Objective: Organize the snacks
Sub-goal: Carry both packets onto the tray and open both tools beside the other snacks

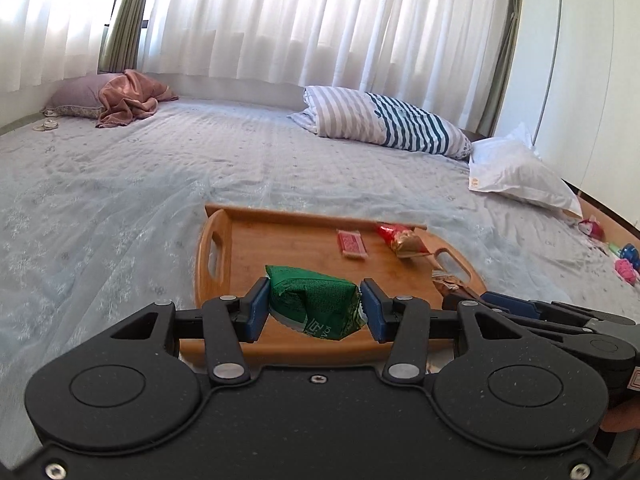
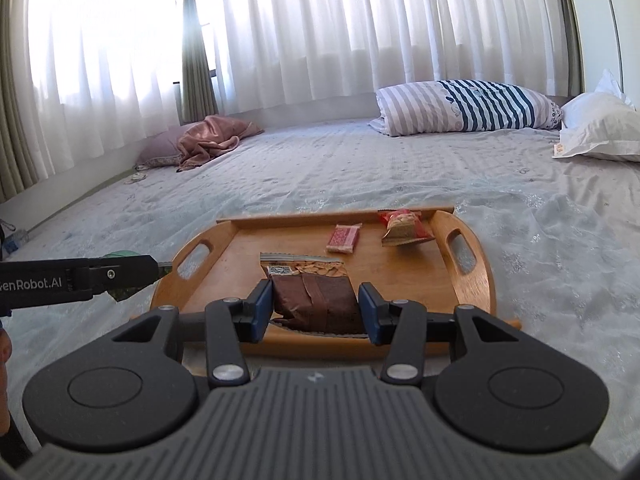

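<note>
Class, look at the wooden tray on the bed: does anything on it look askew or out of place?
The red-and-gold packet leans tilted against the tray's far rim, while the pink bar lies flat. Nothing looks spilled.

The tray (image 2: 480, 280) is smooth wood, the green snack bag (image 1: 316, 304) is shiny and crinkly, and the bed cover (image 1: 120, 200) is soft cloth.

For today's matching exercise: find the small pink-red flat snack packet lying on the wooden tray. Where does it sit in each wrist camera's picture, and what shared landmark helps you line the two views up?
Left wrist view: the pink-red packet lies right of centre, on the tray's far half.
Right wrist view: the same packet lies just right of centre, also on the far half.
Shared landmark: the red-and-gold snack bag, directly to its right in both.
</note>
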Demonstrator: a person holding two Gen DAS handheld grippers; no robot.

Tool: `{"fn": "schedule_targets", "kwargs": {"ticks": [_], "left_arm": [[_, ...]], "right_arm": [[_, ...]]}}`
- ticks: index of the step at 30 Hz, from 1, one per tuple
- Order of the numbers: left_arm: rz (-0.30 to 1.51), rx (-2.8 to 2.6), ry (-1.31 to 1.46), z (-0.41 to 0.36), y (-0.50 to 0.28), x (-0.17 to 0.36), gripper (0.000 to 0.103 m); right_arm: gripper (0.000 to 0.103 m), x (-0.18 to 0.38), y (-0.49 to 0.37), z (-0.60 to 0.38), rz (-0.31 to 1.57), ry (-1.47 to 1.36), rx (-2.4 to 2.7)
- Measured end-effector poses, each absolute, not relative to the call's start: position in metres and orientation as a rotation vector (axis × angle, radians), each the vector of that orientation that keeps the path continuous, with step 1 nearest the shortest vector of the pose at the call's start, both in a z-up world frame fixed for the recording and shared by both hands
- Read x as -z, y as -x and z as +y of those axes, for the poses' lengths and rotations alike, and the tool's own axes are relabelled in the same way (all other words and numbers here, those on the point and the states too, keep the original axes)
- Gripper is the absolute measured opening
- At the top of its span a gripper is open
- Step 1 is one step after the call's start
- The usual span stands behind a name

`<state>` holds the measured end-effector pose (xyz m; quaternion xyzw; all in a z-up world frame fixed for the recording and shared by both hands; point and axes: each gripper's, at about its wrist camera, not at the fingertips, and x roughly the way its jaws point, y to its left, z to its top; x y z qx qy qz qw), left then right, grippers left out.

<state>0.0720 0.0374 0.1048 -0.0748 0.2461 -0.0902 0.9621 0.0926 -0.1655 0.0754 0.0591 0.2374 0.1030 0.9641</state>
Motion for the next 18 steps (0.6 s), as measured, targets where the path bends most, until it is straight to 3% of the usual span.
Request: {"fn": "schedule_targets", "kwargs": {"ticks": [18], "left_arm": [[0.618, 0.155, 0.248, 0.056, -0.201, -0.076, 0.046]], "right_arm": [[0.05, -0.057, -0.229, -0.165, 0.683, -0.328, -0.22]]}}
